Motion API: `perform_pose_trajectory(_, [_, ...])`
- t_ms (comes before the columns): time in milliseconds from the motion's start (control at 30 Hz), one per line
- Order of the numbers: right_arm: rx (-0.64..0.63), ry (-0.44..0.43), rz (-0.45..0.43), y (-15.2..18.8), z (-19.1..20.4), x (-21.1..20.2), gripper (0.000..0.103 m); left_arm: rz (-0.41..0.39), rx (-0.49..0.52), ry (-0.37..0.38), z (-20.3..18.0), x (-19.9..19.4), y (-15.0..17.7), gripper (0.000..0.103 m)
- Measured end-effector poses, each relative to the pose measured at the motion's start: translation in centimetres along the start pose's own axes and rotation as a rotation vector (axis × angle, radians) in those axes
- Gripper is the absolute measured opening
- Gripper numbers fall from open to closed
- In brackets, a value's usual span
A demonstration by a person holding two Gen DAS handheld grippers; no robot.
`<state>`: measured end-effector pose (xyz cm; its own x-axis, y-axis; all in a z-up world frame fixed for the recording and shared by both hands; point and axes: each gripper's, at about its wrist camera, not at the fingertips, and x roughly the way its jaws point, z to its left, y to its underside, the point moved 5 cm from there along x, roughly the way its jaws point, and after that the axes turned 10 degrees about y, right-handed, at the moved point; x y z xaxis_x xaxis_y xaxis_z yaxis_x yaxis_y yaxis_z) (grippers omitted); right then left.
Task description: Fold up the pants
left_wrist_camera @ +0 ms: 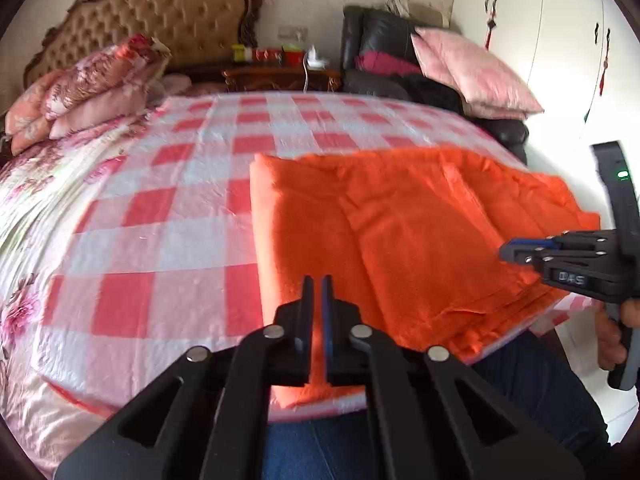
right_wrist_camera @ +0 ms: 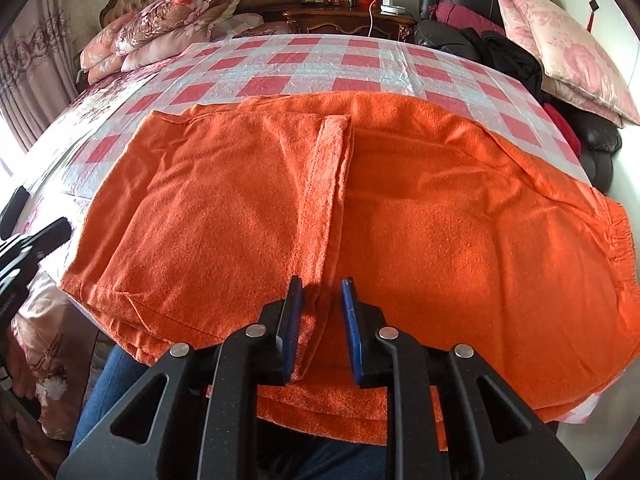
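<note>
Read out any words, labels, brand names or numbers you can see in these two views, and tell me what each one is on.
"DAS": raised letters, somewhat blurred, on the black body of the right gripper, seen from the left wrist view.
Tins and boxes on the nightstand: any print is too small and blurred to read.
Orange pants: no label or text visible.
Checked sheet: pattern only, no writing.

The orange pants (right_wrist_camera: pixel 360 200) lie folded across the red-and-white checked bedspread (right_wrist_camera: pixel 280 64), waistband at the right. The right hand-held gripper (right_wrist_camera: pixel 322 284) hangs over their near edge, jaws slightly apart, a fabric fold running between them.
</note>
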<state>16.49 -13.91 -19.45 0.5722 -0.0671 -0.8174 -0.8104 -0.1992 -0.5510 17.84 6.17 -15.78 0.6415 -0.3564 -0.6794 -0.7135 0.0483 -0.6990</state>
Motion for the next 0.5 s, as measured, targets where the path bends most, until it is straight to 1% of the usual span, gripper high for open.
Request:
perform_pose_trajectory(67, [-0.001, -0.004, -0.003, 0.0, 0.0, 0.0, 0.021, 0.055, -0.042, -0.002, 1.4, 1.7, 0.4, 0.001])
perform_pose_trajectory(100, [0.002, -0.008, -0.001, 0.0, -0.1, 0.1, 0.021, 0.039, -0.055, 0.006, 1.9, 1.6, 0.2, 0.001])
perform_pose_trajectory(133, [0.004, -0.012, -0.001, 0.1, -0.3, 0.1, 0.021, 0.039, -0.062, -0.003, 2.4, 1.6, 0.1, 0.001])
perform_pose_trajectory(200, [0.003, -0.02, -0.001, 0.0, -0.5, 0.2, 0.021, 0.028, -0.047, -0.046, 3.1, 1.4, -0.6, 0.0])
perform_pose_trajectory(267, [0.008, -0.038, -0.001, 0.1, -0.6, 0.3, 0.021, 0.006, -0.041, -0.014, 3.2, 1.3, -1.9, 0.0])
perform_pose_trajectory(300, [0.008, -0.041, -0.003, 0.1, -0.7, 0.3, 0.021, 0.013, -0.021, -0.004, 3.0, 1.5, -2.3, 0.0])
perform_pose_trajectory(367, [0.0, -0.036, -0.005, 0.1, -0.6, 0.3, 0.021, 0.069, 0.021, 0.016, 2.5, 2.9, -2.6, 0.0])
perform_pose_trajectory(400, [-0.004, -0.032, -0.005, 0.1, -0.6, 0.3, 0.021, 0.104, 0.019, 0.017, 3.0, 4.2, -2.6, 0.0])
perform_pose_trajectory(433, [-0.011, -0.027, -0.004, 0.1, -0.5, 0.3, 0.021, 0.092, 0.016, 0.015, 3.4, 4.3, -2.8, 0.001])
perform_pose_trajectory(500, [-0.012, -0.028, -0.006, 0.1, -0.5, 0.3, 0.021, 0.074, 0.002, -0.063, 5.0, 4.1, -3.8, 0.0])
